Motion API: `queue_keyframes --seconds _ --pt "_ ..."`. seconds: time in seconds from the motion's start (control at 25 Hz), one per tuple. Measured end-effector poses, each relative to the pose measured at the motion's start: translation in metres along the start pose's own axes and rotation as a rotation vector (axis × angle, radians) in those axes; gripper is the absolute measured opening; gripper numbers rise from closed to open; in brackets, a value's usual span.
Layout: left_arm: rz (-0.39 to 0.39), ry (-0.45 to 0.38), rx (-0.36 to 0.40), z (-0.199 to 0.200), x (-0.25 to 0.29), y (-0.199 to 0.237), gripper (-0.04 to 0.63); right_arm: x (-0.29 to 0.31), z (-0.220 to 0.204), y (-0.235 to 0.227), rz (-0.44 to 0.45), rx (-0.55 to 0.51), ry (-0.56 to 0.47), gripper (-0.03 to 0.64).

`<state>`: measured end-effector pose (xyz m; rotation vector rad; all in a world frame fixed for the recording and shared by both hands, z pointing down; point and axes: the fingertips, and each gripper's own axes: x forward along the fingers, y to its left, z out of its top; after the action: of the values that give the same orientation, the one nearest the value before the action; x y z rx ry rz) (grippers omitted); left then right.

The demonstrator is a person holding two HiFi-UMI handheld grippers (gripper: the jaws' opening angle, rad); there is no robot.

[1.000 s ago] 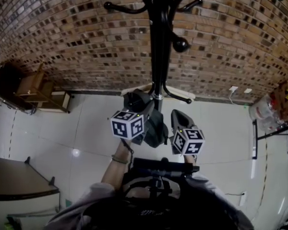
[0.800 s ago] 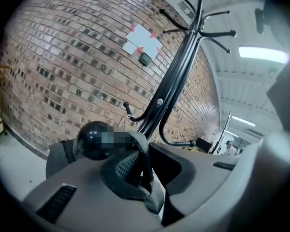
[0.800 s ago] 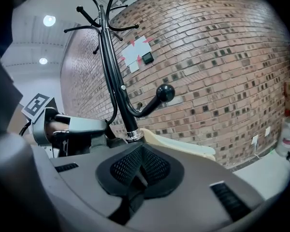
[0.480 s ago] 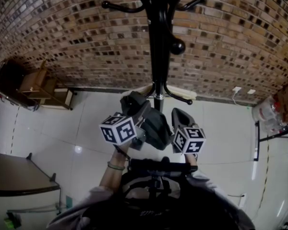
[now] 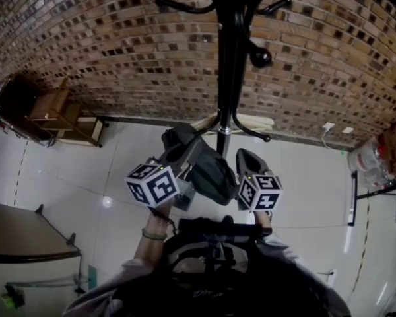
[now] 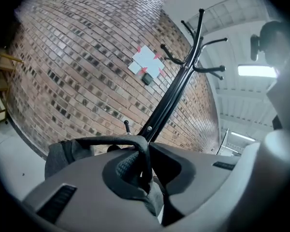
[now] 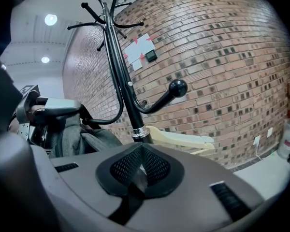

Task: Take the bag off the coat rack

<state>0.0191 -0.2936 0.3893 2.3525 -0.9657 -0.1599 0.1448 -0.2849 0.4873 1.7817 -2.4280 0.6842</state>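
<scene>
Left gripper (image 6: 146, 172) clamps the soft grey bag's (image 5: 211, 177) flat black strap (image 6: 111, 140); right gripper's (image 7: 142, 170) mesh-textured pads (image 7: 157, 167) seem pressed together, empty.

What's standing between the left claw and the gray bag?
Nothing visible. The left claw is closed on the bag's black strap, with the gray bag right beside it; the coat rack pole stands behind them.
</scene>
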Motion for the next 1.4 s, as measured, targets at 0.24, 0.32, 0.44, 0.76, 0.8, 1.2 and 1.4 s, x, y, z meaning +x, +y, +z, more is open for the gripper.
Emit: queue_keyframes --seconds 0.24,0.32,0.44,0.76,0.8,1.2,1.4 --pt "0.052 -0.016 -0.065 -0.007 -0.03 0.02 0.037 0.005 -0.003 0.021 0.028 -0.028 0.02 0.0" --pt "0.061 -0.001 -0.064 -0.014 -0.038 0.025 0.035 0.008 -0.007 0.03 0.034 -0.049 0.034 0.0" --pt "0.091 0.021 -0.063 -0.022 -0.05 0.035 0.036 0.011 -0.013 0.042 0.037 -0.076 0.051 0.0" --pt "0.198 0.085 -0.069 -0.059 -0.085 0.073 0.035 0.015 -0.022 0.072 0.077 -0.098 0.078 0.0" --pt "0.218 0.087 -0.085 -0.065 -0.09 0.081 0.035 0.014 -0.023 0.077 0.084 -0.105 0.078 -0.002" --pt "0.291 0.067 -0.177 -0.082 -0.114 0.11 0.037 0.011 -0.035 0.1 0.133 -0.129 0.097 -0.002" --pt "0.292 0.076 -0.17 -0.081 -0.114 0.11 0.037 0.011 -0.034 0.105 0.139 -0.142 0.098 -0.002"
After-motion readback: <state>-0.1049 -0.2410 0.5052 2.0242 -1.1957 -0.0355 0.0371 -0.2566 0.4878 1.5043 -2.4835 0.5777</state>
